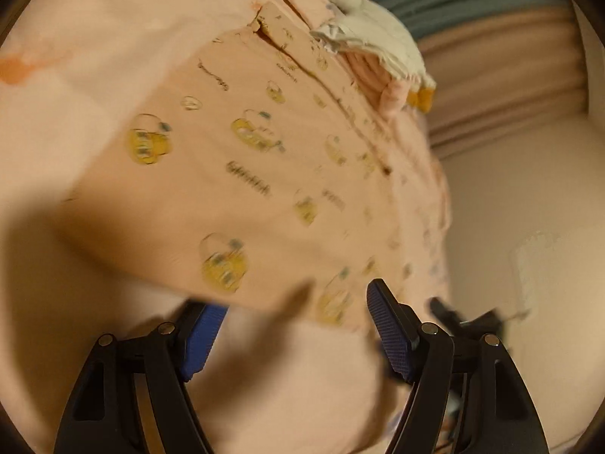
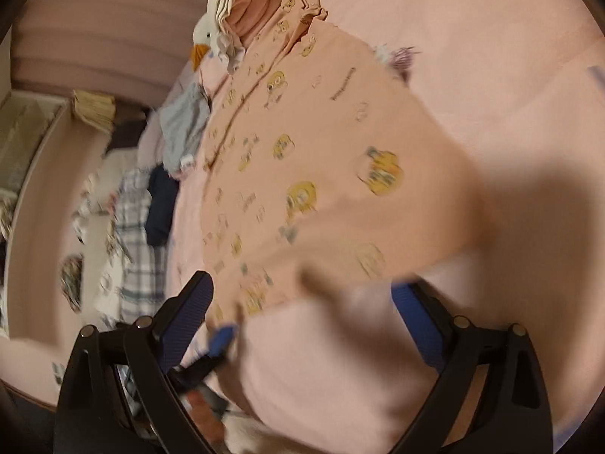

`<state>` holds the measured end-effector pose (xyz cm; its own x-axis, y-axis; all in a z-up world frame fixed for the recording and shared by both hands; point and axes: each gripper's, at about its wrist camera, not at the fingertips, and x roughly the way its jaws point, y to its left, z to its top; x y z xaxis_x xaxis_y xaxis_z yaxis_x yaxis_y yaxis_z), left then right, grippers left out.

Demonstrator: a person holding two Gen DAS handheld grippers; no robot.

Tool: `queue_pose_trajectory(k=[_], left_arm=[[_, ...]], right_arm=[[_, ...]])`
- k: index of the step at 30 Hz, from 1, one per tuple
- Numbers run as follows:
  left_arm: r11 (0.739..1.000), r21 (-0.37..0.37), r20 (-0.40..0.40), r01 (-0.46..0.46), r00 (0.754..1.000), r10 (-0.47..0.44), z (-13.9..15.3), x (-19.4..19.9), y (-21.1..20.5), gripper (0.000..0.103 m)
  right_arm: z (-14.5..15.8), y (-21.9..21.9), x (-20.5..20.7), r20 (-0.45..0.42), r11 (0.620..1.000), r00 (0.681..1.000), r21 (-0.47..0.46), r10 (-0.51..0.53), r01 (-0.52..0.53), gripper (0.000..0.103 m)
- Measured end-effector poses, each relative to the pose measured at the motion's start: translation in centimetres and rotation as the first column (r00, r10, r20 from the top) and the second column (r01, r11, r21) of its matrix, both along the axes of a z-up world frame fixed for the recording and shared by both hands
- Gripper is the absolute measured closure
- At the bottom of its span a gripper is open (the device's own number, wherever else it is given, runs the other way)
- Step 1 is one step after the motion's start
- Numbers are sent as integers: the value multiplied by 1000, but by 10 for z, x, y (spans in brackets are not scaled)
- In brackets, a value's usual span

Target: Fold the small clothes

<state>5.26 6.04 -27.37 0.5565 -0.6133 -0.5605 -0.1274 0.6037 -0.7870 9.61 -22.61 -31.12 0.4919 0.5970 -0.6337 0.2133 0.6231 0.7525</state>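
Note:
A small peach garment (image 1: 257, 174) printed with yellow cartoon figures lies spread flat on a pink bed sheet (image 1: 75, 56). It also shows in the right wrist view (image 2: 321, 166). My left gripper (image 1: 295, 325) is open and empty, hovering just above the garment's near hem. My right gripper (image 2: 302, 314) is open and empty, also just above the near hem. The other gripper's blue tip (image 2: 223, 336) shows low in the right wrist view. Both views are blurred by motion.
A white plush duck (image 1: 374, 34) lies on a pile of clothes at the garment's far end. A grey garment (image 2: 185, 128), a dark blue one (image 2: 162, 204) and a plaid one (image 2: 136, 242) lie along the bed's edge. Curtains (image 1: 503, 87) hang behind.

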Motion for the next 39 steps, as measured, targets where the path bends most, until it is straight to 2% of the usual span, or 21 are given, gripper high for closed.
queue_pose_trajectory(k=[2,7,9,10,11,12,13,14,15,16,17,19,24,25,29,32,36,39], left_arm=[[1000,-15,21,-20,1000,20,-3,13,-1,30],[992,-76,33,-103,994,106,-4,31,7,30],[988,-44,47,-145,988,147,-2,38,11,31],[986,-25,50,-164,985,165,-2,41,11,35],[981,3,46,-194,980,193,-1,44,10,39],[976,28,32,-217,976,216,-3,44,11,53],[969,58,15,-241,970,241,-5,45,12,67],[961,102,13,-259,966,259,-5,46,12,75],[954,144,22,-264,964,264,-5,44,12,90],[941,203,46,-269,963,265,-3,43,9,94],[924,265,87,-274,962,260,1,40,4,94],[899,331,124,-287,958,260,6,33,-1,96],[841,434,265,-324,938,224,35,17,-15,98],[842,433,271,-323,937,220,39,19,-16,98],[888,354,209,-294,950,231,40,32,-4,98],[887,374,153,-270,962,228,40,44,-1,98],[878,401,152,-261,964,218,52,66,-3,98],[875,408,152,-260,965,216,63,91,-4,98]], right_arm=[[4,2,9,27,999,999,-1,-33,33,7],[1,4,27,81,993,991,63,-102,97,8],[2,3,33,109,992,986,53,-123,118,20],[0,4,38,119,992,985,37,-126,122,38],[-5,4,44,107,992,986,24,-125,123,64],[-10,3,48,92,992,988,15,-128,127,77],[-19,1,52,67,990,988,4,-139,139,99],[-24,-2,53,68,989,987,20,-146,145,101],[-26,-5,51,97,988,984,57,-152,147,101],[-24,-7,47,131,986,979,82,-154,144,99],[-22,-7,46,143,987,978,86,-150,139,99],[-17,-8,44,152,989,979,85,-136,124,98],[1,-16,29,194,985,972,134,-130,105,98],[5,-18,29,197,986,972,128,-129,105,98],[16,-19,32,202,991,971,72,-124,111,98],[20,-18,40,195,992,975,95,-104,86,98],[33,-17,62,203,995,974,54,-97,88,98],[40,-20,87,191,994,977,64,-94,84,99]])
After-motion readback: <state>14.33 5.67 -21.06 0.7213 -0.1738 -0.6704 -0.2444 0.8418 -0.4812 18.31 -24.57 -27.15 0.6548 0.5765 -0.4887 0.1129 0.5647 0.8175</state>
